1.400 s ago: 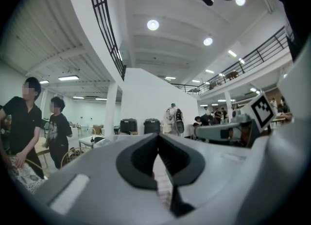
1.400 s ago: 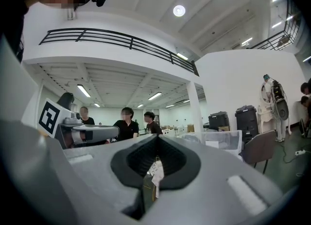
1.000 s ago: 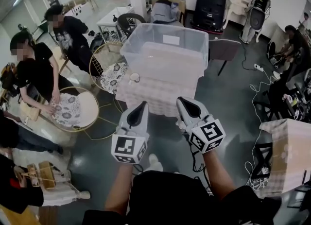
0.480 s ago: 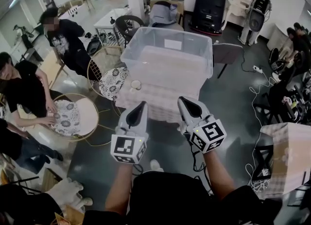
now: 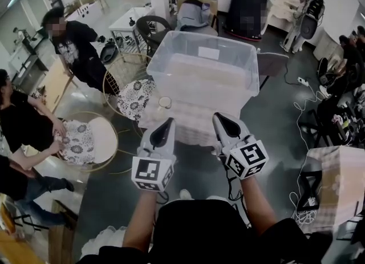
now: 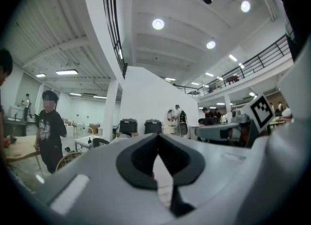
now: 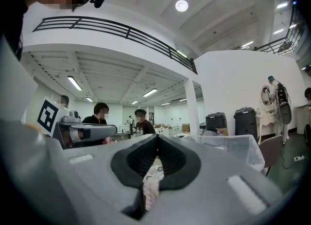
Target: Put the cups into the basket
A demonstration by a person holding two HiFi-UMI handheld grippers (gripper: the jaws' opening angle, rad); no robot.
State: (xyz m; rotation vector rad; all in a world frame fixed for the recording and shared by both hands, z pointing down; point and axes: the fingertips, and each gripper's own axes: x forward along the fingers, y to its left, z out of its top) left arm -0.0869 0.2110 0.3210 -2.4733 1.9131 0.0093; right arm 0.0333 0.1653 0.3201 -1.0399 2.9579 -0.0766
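A large clear plastic bin (image 5: 199, 83) stands on a small table with a checked cloth (image 5: 188, 121) straight ahead. One small pale cup (image 5: 165, 102) stands on the cloth to the left of the bin. My left gripper (image 5: 168, 122) and right gripper (image 5: 219, 118) are held side by side just short of the table's near edge, both level and shut with nothing in them. The left gripper view shows its dark pads (image 6: 146, 158) pressed together. In the right gripper view the pads (image 7: 143, 163) also meet, and the bin (image 7: 238, 146) lies ahead to the right.
Two round wire chairs with flowered cushions (image 5: 85, 134) (image 5: 134, 89) stand left of the table. People stand and bend at the far left (image 5: 71, 40). Black cases (image 5: 248, 6) line the back wall. Another cloth-covered table (image 5: 336, 171) and floor cables lie to the right.
Both grippers have moved forward together toward the table, and the bin and cup now sit a little closer. The jaws stayed shut. The people at the left have shifted.
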